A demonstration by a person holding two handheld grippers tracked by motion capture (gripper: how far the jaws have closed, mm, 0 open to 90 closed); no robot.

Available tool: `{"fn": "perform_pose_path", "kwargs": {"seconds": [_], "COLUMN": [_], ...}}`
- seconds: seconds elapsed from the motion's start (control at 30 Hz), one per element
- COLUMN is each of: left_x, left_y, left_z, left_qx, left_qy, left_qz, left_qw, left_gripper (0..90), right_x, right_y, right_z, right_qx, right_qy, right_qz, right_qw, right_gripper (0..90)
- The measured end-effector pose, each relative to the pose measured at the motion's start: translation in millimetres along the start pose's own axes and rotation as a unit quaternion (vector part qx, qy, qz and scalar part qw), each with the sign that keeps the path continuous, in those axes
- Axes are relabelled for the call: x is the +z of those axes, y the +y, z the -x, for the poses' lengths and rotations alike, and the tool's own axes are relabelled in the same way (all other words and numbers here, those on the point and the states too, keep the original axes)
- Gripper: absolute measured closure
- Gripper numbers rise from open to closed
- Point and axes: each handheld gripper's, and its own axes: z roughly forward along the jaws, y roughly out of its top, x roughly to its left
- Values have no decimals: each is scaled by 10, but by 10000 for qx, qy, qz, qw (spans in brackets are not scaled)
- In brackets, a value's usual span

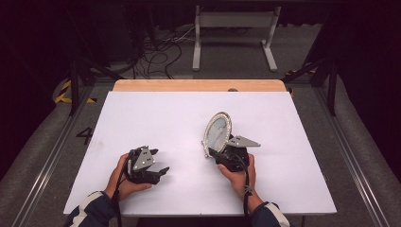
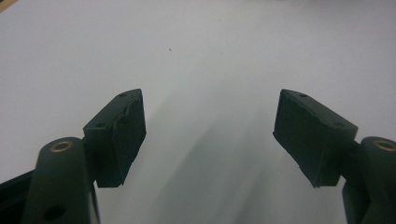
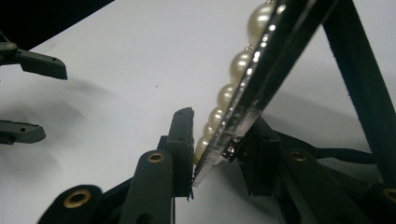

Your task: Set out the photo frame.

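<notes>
While the left gripper point(image 1: 158, 173) rests low on the white table point(image 1: 156, 113) with its jaws spread wide on nothing, the right gripper point(image 1: 213, 152) pinches the lower rim of an oval, pearl-edged picture frame point(image 1: 217, 132), holding it upright and tilted right of the table's centre. Bare white surface lies open on every side of both tools, widest toward the far wooden edge point(image 1: 198, 85). Seen from the right gripper view, the pearls point(image 3: 238, 65) press against one jaw, and the frame's black back stand point(image 3: 359, 79) runs out of the picture at the top. What the frame's face holds is too small and washed out to make out.
</notes>
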Motion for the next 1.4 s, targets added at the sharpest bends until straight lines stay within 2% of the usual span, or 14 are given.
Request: {"fn": "perform_pose_path", "kwargs": {"seconds": [0.33,0.47,0.6,0.7,0.77,0.9,1.03,1.17,1.4], "left_x": [-14,-9,6,18,28,37,38,41,56], "left_y": [10,16,20,24,24,22,26,23,33], "left_z": [16,24,35,46,45,44,49,56,81], "left_qx": [-10,-7,-5,10,2,-57,-42,-35,23], "left_qy": [-30,-54,-94,-120,-141,-195,-175,-311,-353], "left_qz": [36,47,25,8,-1,-2,-2,-4,-57], "left_qw": [10000,10000,10000,9999,9999,9998,9998,9995,9994], "left_gripper": [255,255,268,261,256,248,244,273,258], "right_x": [-97,-75,-13,38,49,54,47,35,13], "right_y": [-25,-16,-8,8,14,30,30,41,54], "right_z": [21,16,-9,4,6,40,58,75,107], "right_qx": [-132,-144,-166,-6,-13,58,26,-43,-85], "right_qy": [149,141,-7,-18,-30,86,143,318,598], "right_qz": [-159,-87,30,178,177,135,91,-22,-194], "right_qw": [9997,9998,9999,9998,9998,9999,9999,9995,9980], "right_gripper": [717,705,669,668,669,678,749,768,784]}}
